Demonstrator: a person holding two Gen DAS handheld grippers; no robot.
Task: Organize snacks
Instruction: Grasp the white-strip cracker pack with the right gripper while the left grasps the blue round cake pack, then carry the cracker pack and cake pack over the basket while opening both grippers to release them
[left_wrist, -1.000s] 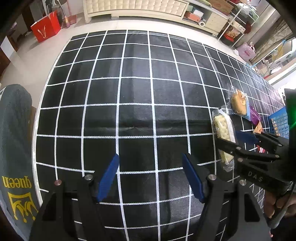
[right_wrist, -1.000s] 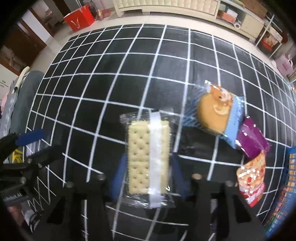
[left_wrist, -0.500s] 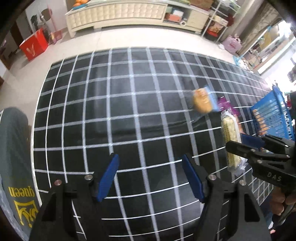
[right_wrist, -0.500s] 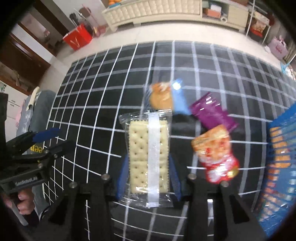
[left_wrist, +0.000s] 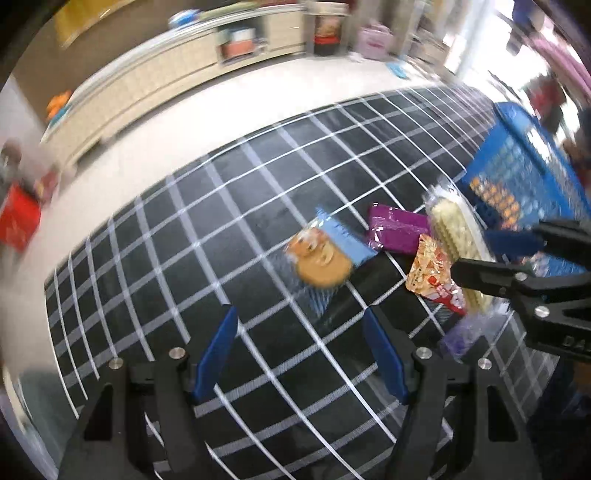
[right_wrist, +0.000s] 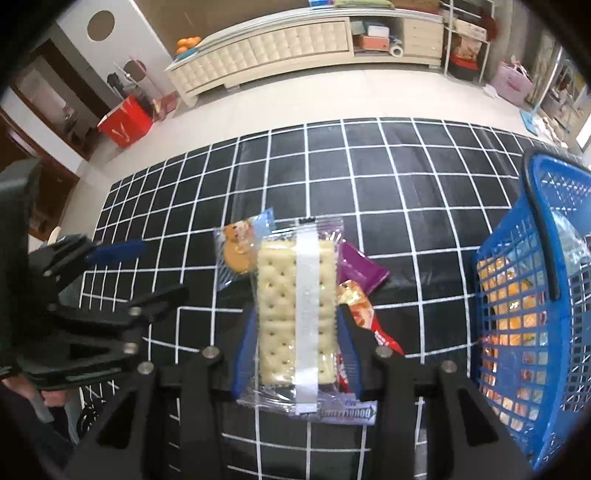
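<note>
Right gripper (right_wrist: 295, 339) clamps cracker packet (right_wrist: 297, 306) lengthwise for the blue basket (right_wrist: 532, 295); left gripper (left_wrist: 299, 354) gapes empty

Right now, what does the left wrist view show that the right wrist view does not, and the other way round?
Only the left wrist view shows the left gripper from behind, jaws open and empty, and the cracker pack edge-on. Only the right wrist view shows the right gripper shut on the cracker pack's flat face, and the orange packets inside the blue basket. Both show the round cake packet, purple packet, red snack bag and checked mat.
</note>
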